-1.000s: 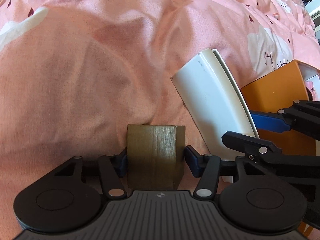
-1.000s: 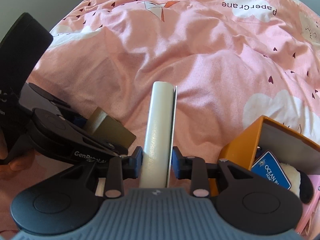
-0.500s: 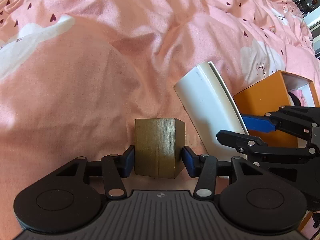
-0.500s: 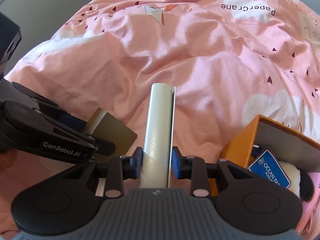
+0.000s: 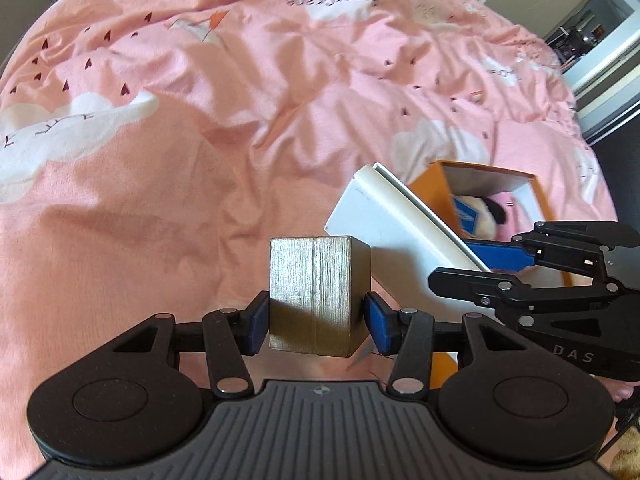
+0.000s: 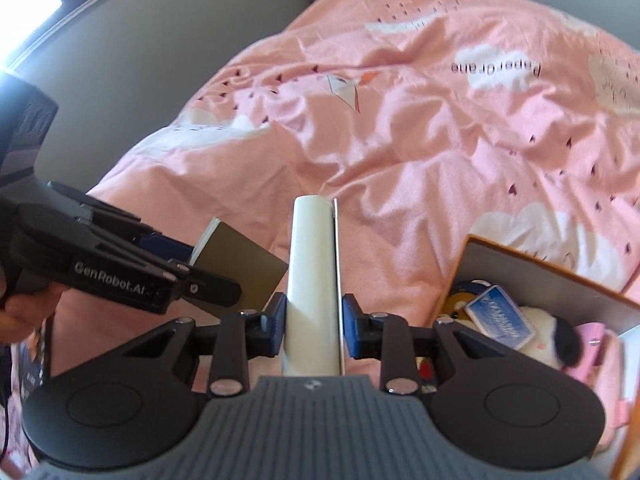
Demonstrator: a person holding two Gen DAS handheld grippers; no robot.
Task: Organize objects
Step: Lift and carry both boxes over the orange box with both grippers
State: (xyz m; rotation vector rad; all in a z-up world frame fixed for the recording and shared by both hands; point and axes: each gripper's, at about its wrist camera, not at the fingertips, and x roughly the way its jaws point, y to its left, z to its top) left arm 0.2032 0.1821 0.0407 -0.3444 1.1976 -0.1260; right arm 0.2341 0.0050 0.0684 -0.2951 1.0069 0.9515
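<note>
While both of your hands are up over the bed (image 5: 208, 128), you are mid-carry in this tidy-up, with one thing in each gripper and neither yet put away. Your left gripper (image 5: 317, 322) is clamped on the gold-brown box (image 5: 316, 296), its blue pads pressed to the box's two side faces, and the box hangs clear of the bedding just left of the other load. Your right gripper (image 6: 313, 326) is closed tight on the white case (image 6: 314, 280), a flat, slim thing held edge-up so it stands between the pads; in the left wrist view its broad face leans toward the far right of the bed. Further right sits the orange box (image 6: 520, 256), open-topped, near the bed's right edge, already holding a plush toy (image 6: 548, 332), a blue card (image 6: 500, 322) and something pink. I judge that box to be the goal for both loads. The next move, as I read it, calls for you to bring one gripper at a time over the opening, since the two loads are close together and could knock; the white case looks best lowered on edge along a wall, the gold-brown box set into what room is left. The bed is covered by a rumpled pink duvet printed with white clouds, small hearts and lettering, soft and uneven. Beyond it are a grey wall, a bright window at the left and a doorway at the far right.
</note>
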